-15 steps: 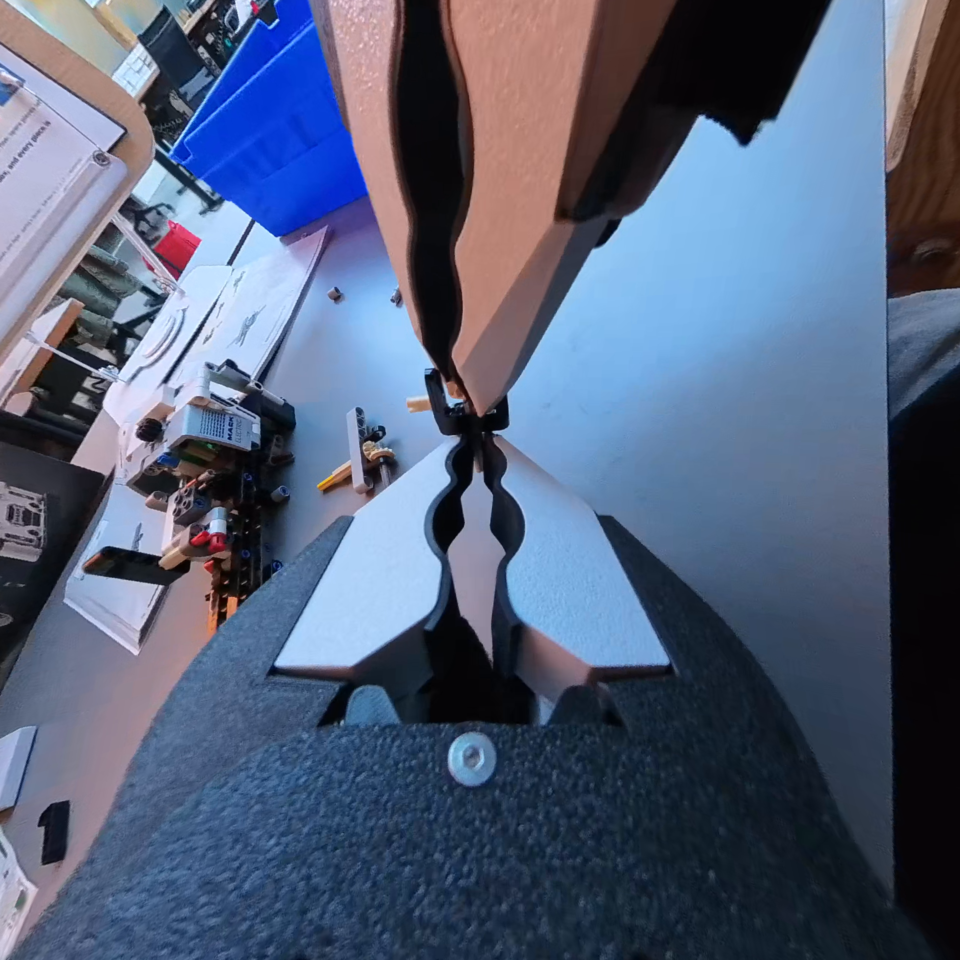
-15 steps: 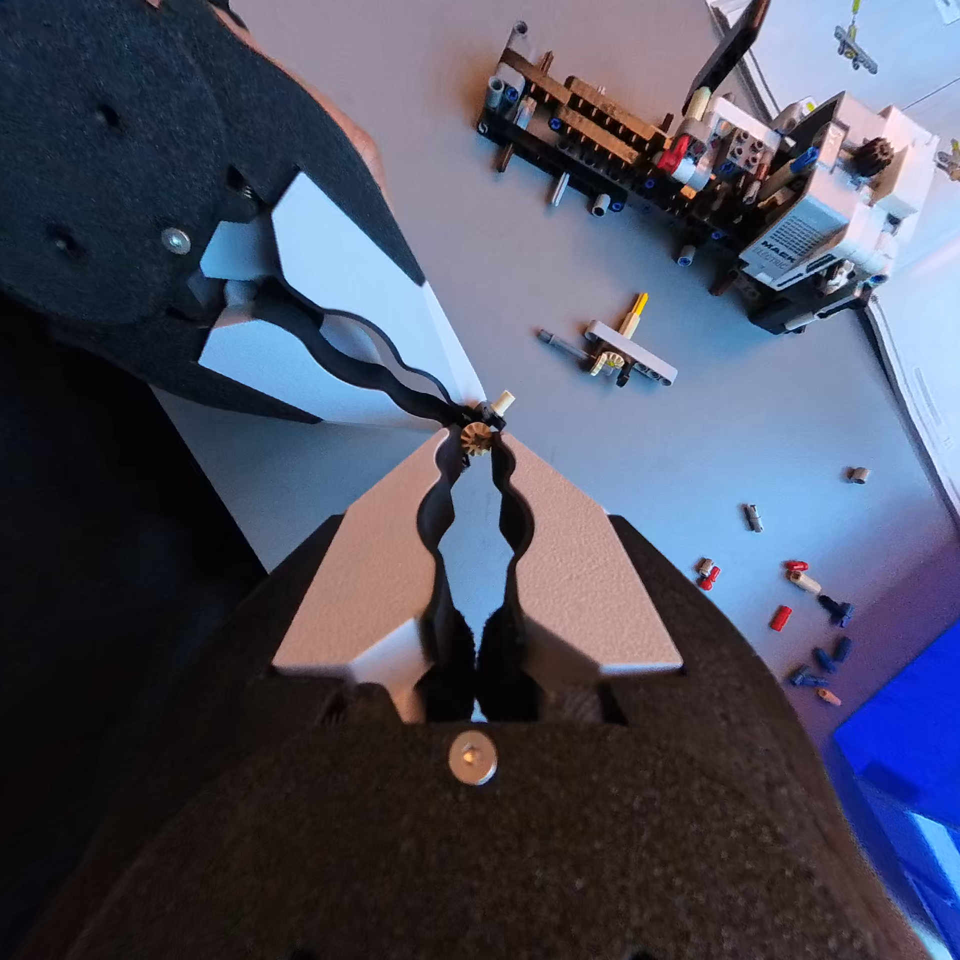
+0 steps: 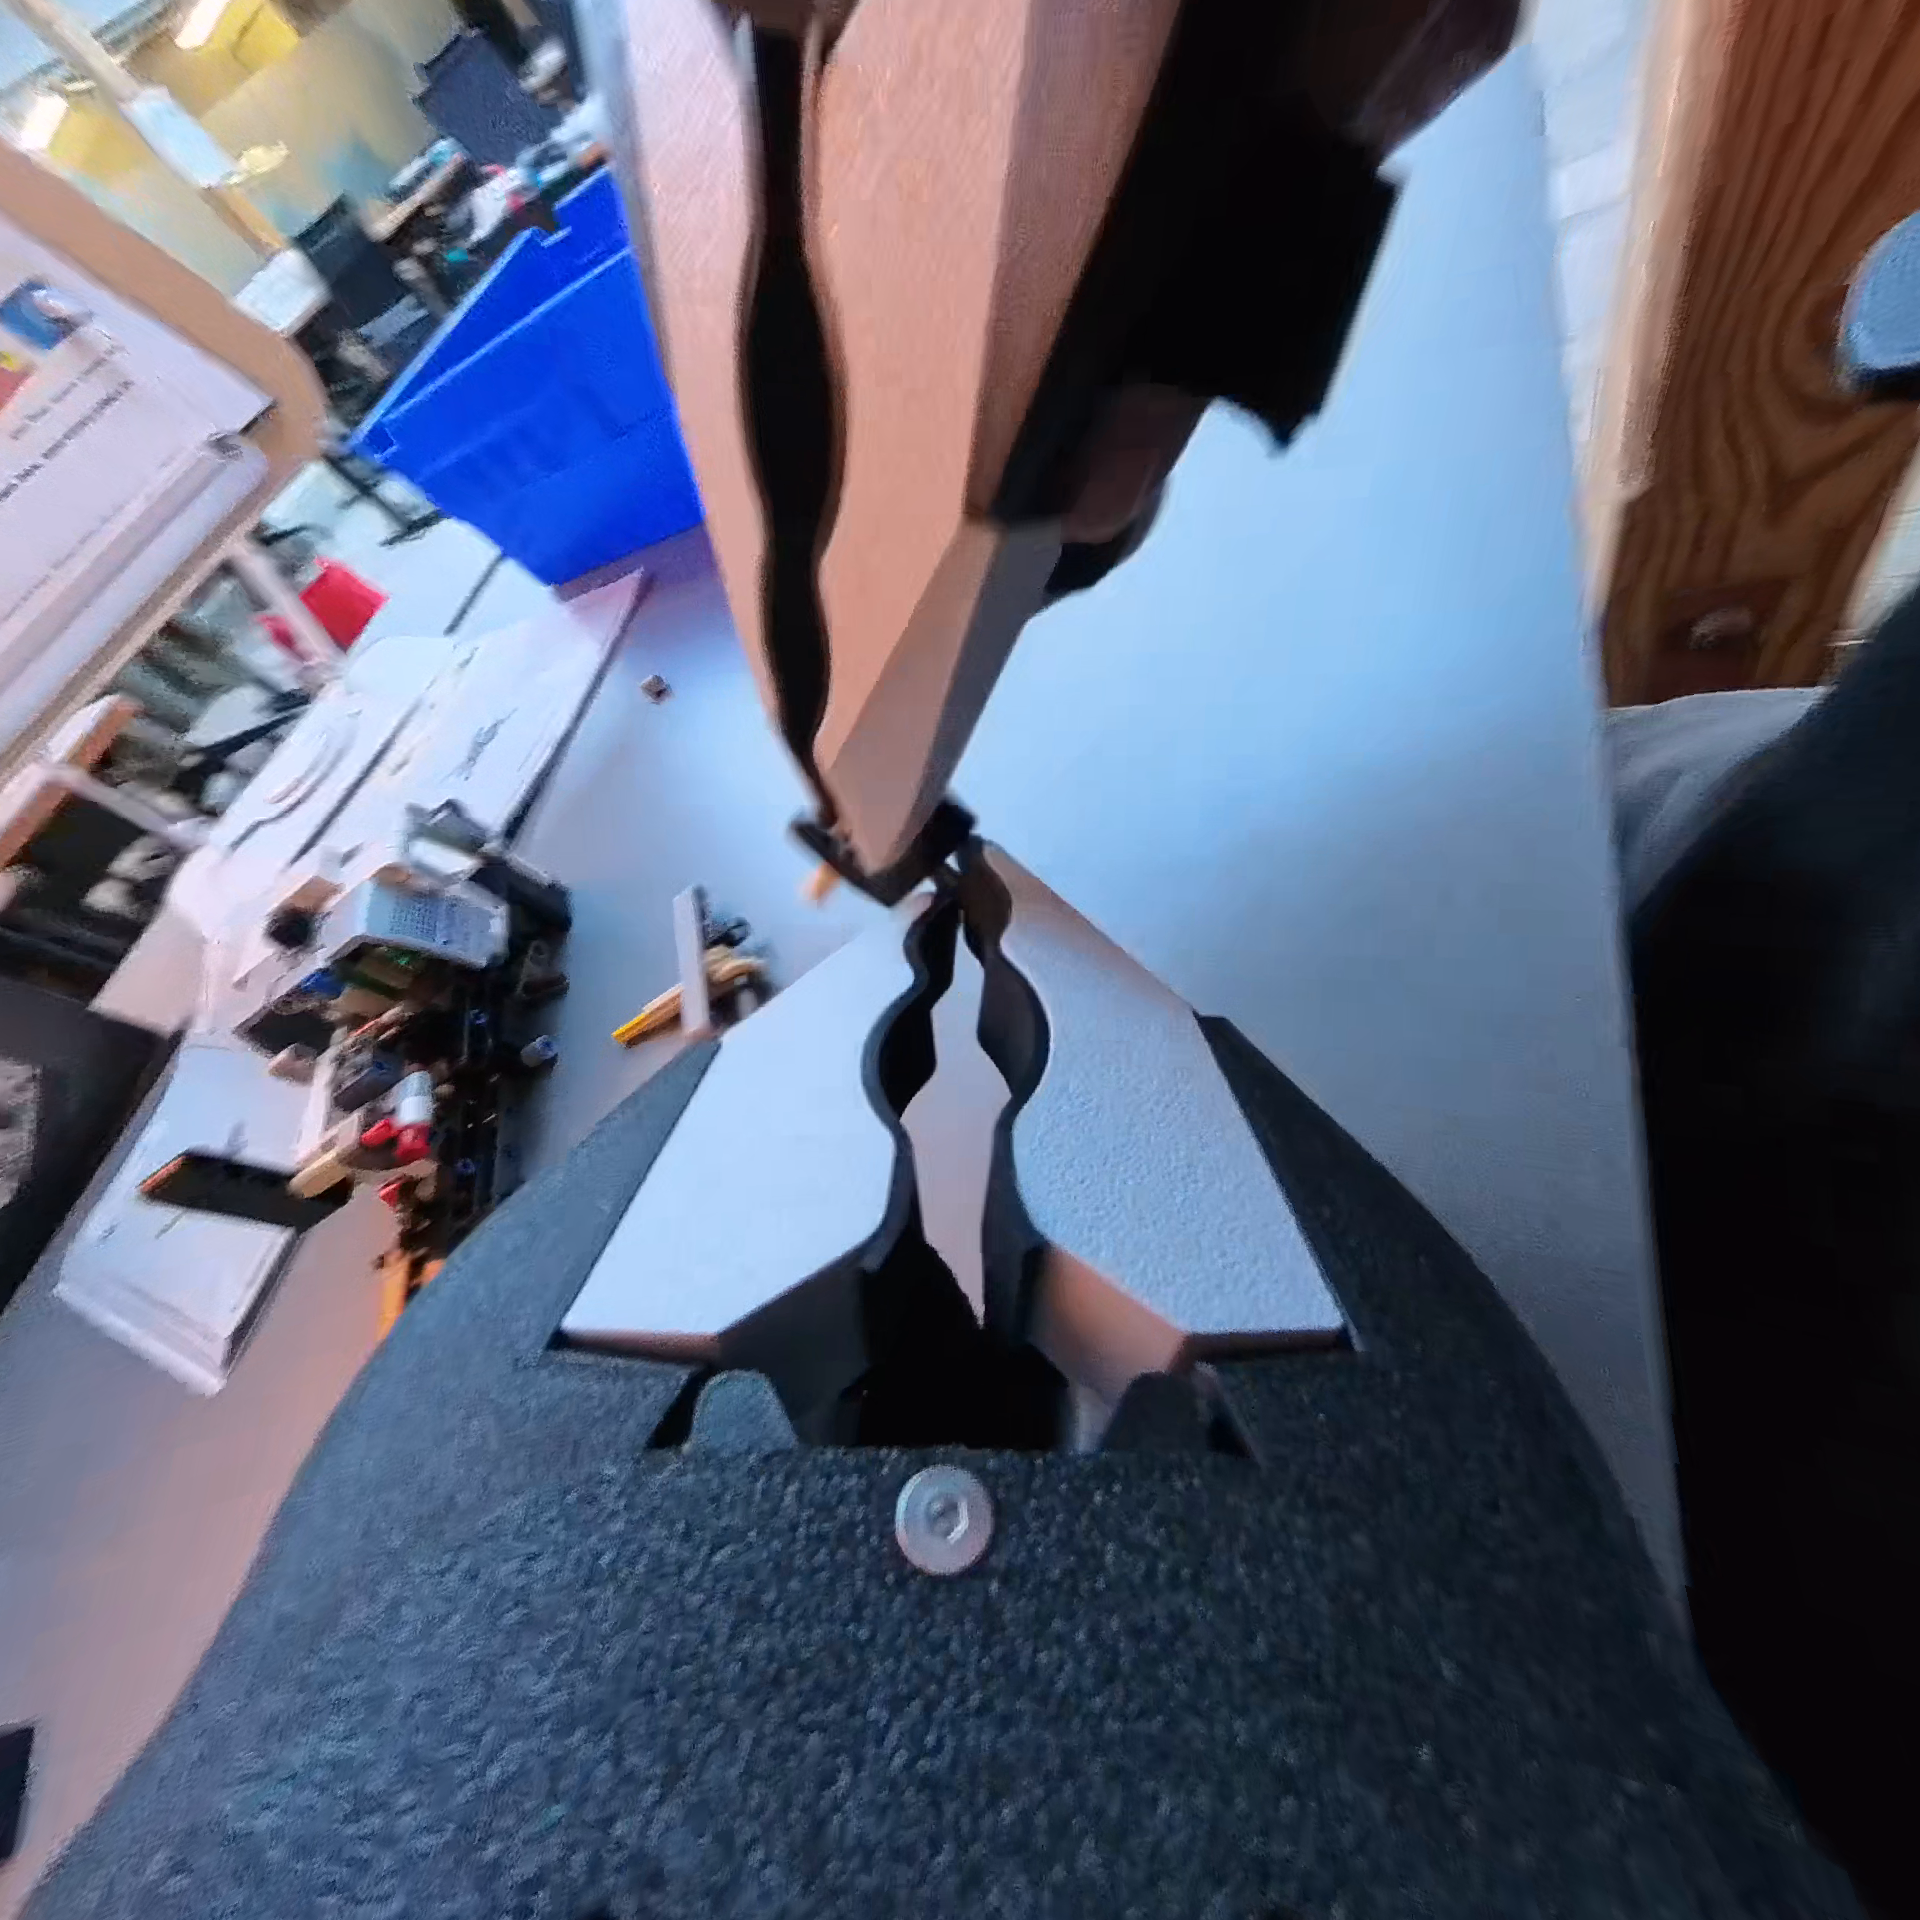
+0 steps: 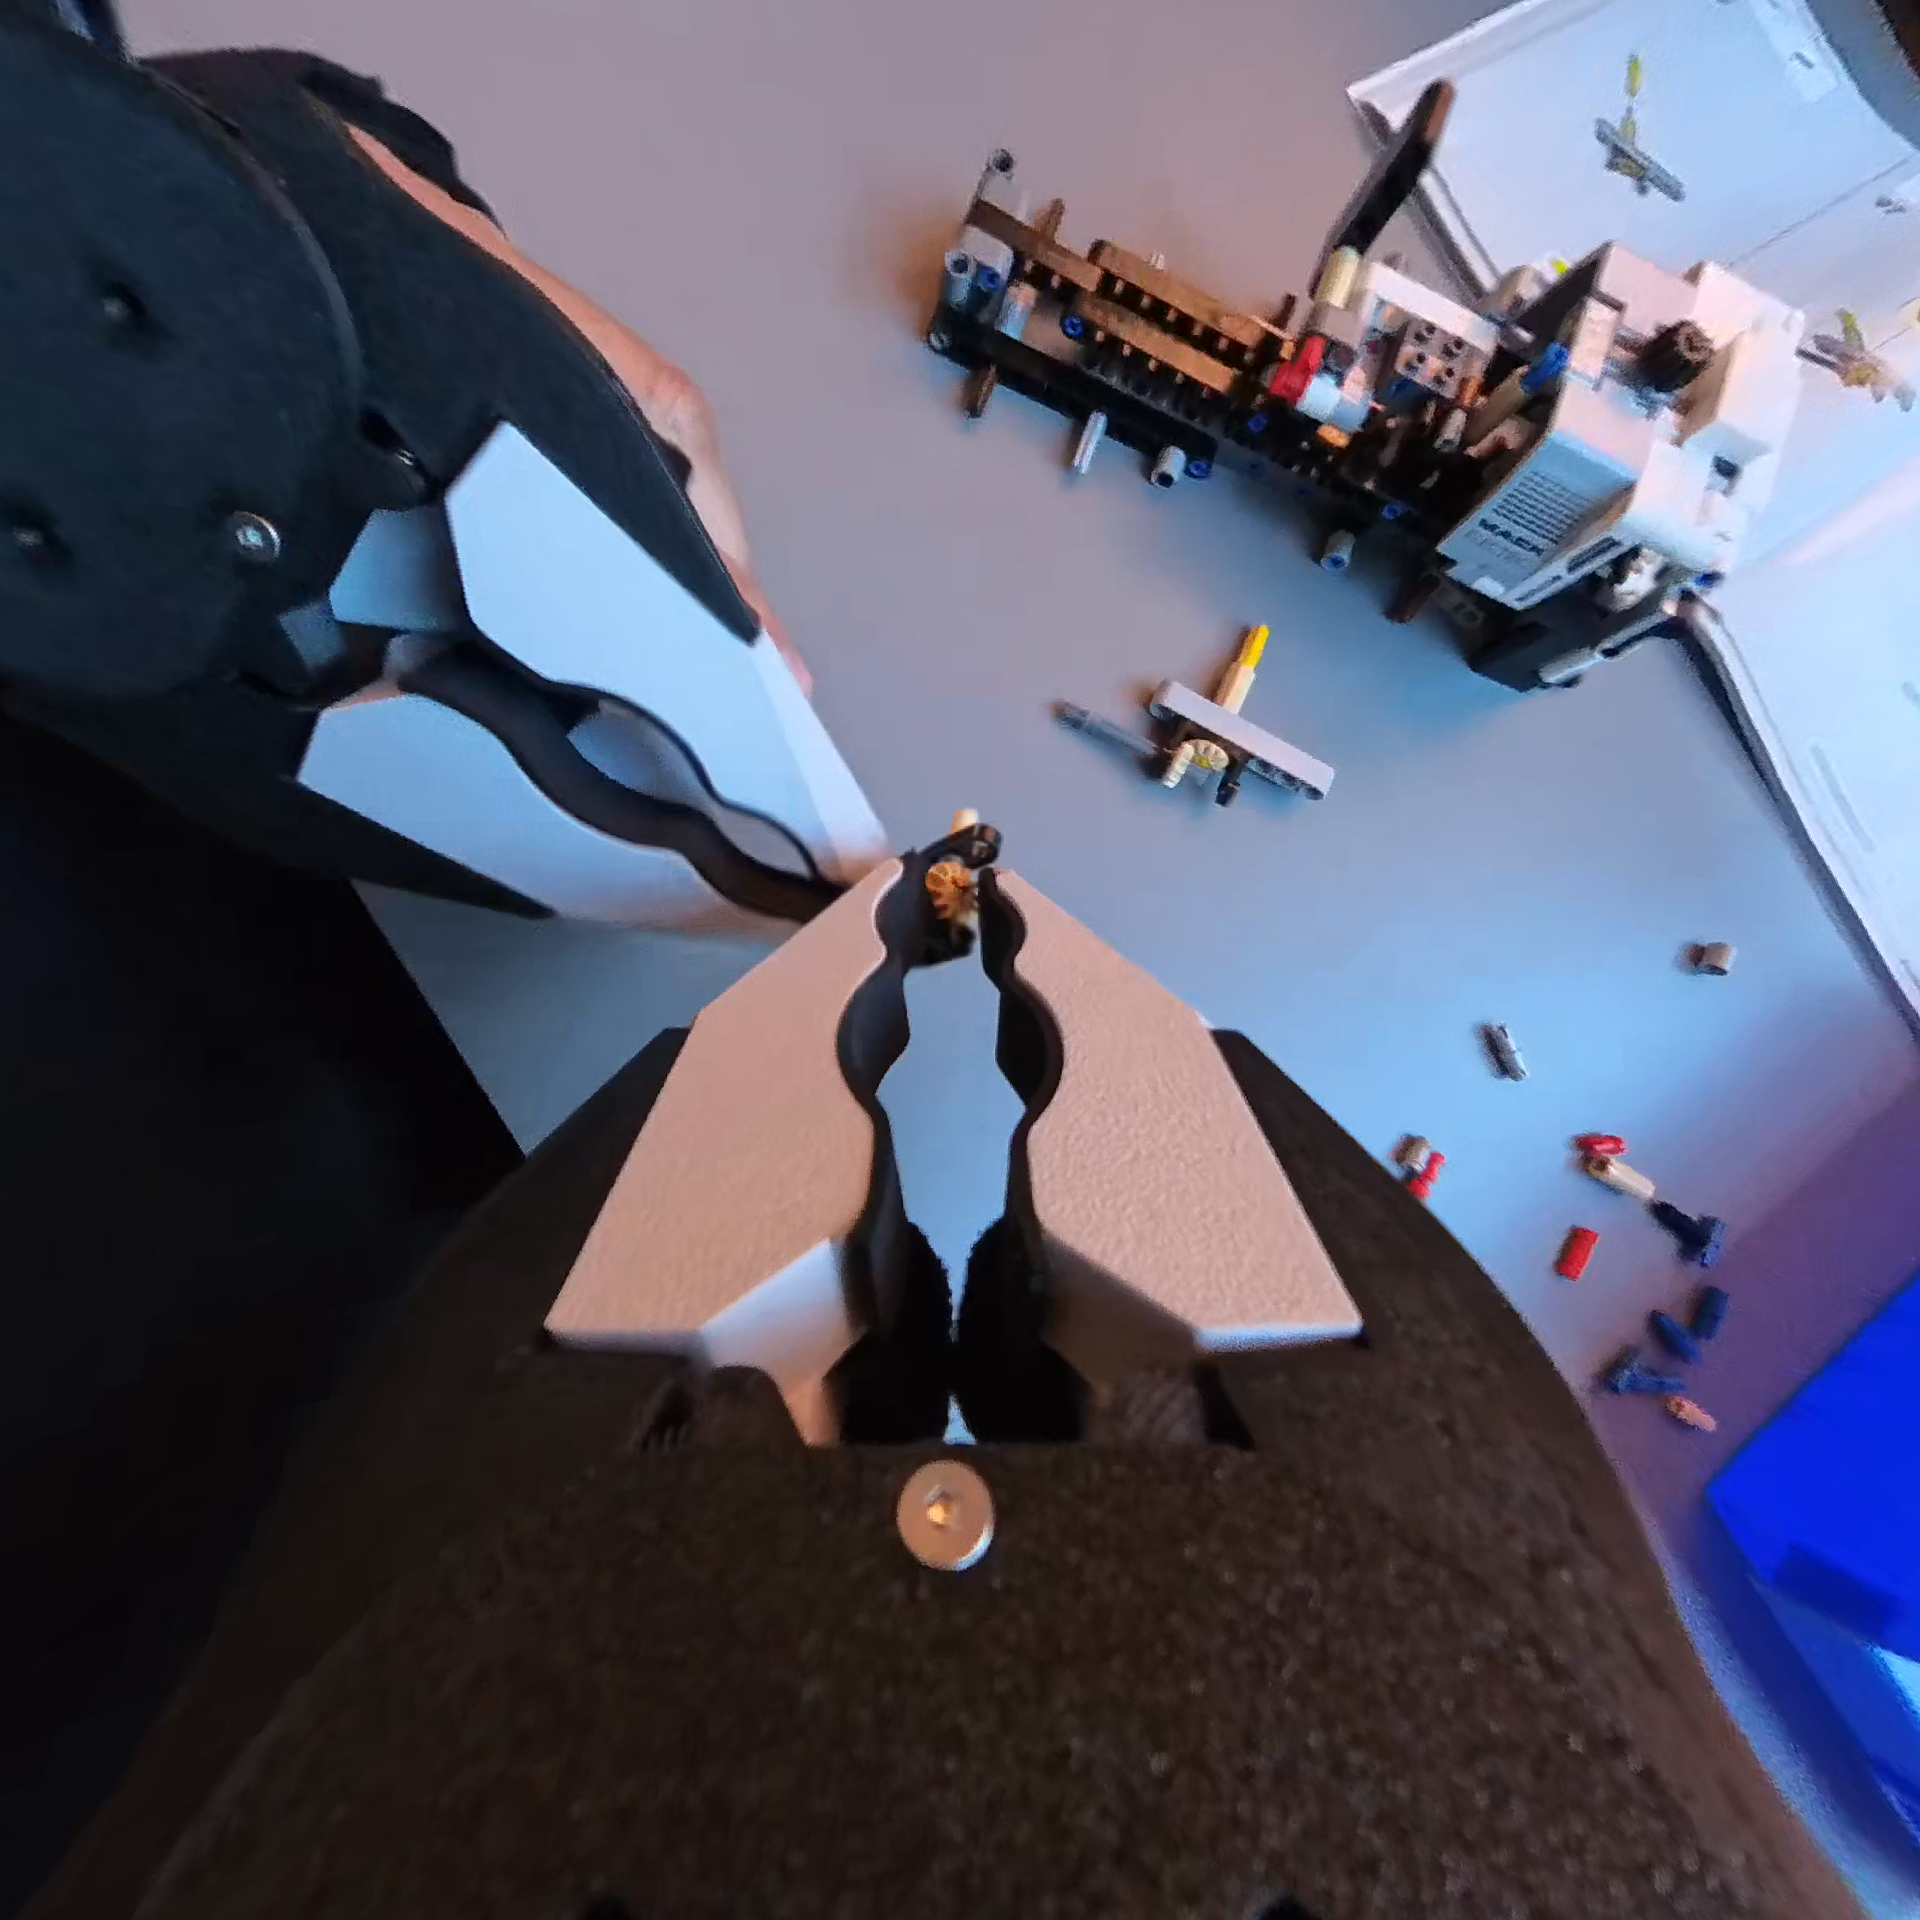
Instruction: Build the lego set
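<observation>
A small black connector with a tan gear (image 4: 948,883) and a tan pin hangs above the grey table (image 4: 1039,520) between my two grippers. My right gripper (image 4: 961,899) is shut on the gear end; in the left wrist view it comes down from above (image 3: 873,847). My left gripper (image 3: 958,894) is shut on the connector's other end (image 3: 883,878); in the right wrist view it reaches in from the left (image 4: 831,891). The partly built truck model (image 4: 1507,447) lies farther off on the table and also shows in the left wrist view (image 3: 416,935).
A white beam sub-assembly with a yellow axle (image 4: 1236,727) lies between me and the truck. Loose red, blue and tan pins (image 4: 1662,1299) lie at the right. A blue bin (image 3: 540,405), instruction sheets (image 3: 436,727) and a wooden post (image 3: 1756,312) border the table. The tips of both grippers are at nearly the same place.
Both grippers have shifted and tilted slightly with the small connector still held between them. The grip looks unchanged.
</observation>
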### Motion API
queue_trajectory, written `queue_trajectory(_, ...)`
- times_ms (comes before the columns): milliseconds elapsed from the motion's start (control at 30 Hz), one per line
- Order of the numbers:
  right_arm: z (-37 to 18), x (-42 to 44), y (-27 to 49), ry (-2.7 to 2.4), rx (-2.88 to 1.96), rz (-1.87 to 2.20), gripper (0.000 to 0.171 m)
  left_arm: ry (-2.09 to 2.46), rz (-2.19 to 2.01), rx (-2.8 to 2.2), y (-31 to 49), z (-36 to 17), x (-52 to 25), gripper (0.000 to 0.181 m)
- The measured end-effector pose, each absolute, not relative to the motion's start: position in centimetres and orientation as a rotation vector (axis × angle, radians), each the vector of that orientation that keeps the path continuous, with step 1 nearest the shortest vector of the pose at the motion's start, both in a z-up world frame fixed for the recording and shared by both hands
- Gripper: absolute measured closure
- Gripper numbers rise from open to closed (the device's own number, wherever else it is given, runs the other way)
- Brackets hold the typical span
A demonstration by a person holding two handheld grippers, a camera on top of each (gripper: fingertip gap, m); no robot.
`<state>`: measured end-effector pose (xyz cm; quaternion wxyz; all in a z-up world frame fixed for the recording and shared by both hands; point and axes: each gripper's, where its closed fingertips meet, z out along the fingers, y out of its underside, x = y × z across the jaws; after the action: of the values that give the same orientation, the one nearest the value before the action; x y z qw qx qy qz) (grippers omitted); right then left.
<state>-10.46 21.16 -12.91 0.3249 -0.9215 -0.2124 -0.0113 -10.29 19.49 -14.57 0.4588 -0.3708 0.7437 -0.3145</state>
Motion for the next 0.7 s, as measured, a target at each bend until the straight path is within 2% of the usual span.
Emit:
queue_trajectory(200,-13.0,-9.6,20.8,-0.473,-2.428,0.083,0.161,1.76,-0.655,-0.912,21.1,-14.3,-9.7,0.181)
queue_trajectory(700,-13.0,-9.9,20.9,-0.376,-2.31,0.272,0.161,1.786,-0.778,-0.967,21.0,-14.2,-10.0,0.181)
